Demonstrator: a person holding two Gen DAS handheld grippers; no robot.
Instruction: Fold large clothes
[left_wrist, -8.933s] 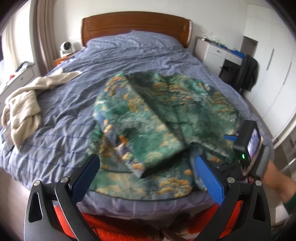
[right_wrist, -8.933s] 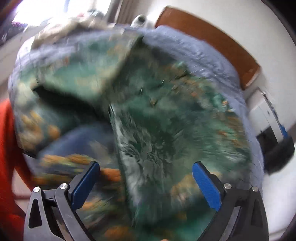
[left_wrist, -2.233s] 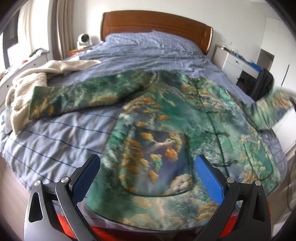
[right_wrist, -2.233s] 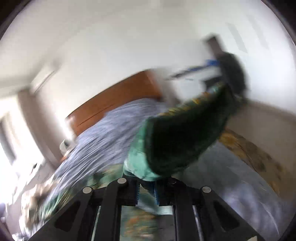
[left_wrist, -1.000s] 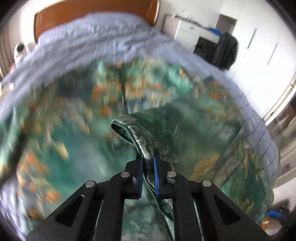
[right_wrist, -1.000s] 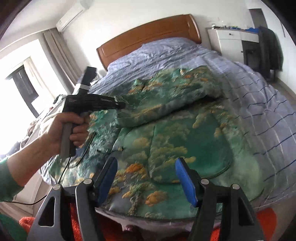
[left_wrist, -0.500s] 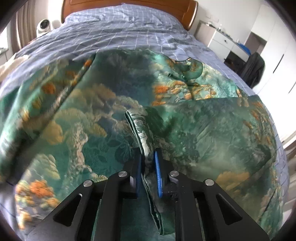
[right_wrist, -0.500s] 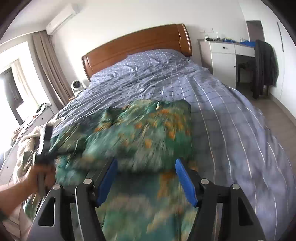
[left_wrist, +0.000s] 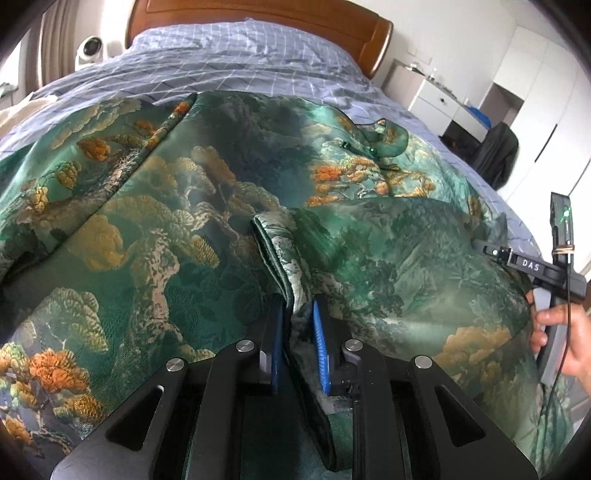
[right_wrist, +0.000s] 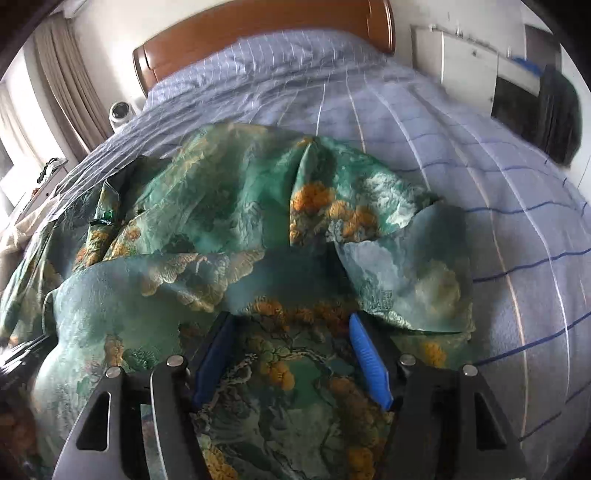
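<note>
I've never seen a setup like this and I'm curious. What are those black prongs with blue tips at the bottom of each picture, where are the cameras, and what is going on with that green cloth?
No robot here: a person holds a hand-held gripper in each hand, and a camera on each looks forward along its two blue-padded fingers. One picture is from the left hand-held gripper, the other from the right hand-held gripper. A green patterned jacket lies on the bed. The left one's jaws have just been opening, with the sleeve cuff still between them, barely apart. The right one is open above the jacket, holding nothing. The person's hand shows at the left view's edge.
</note>
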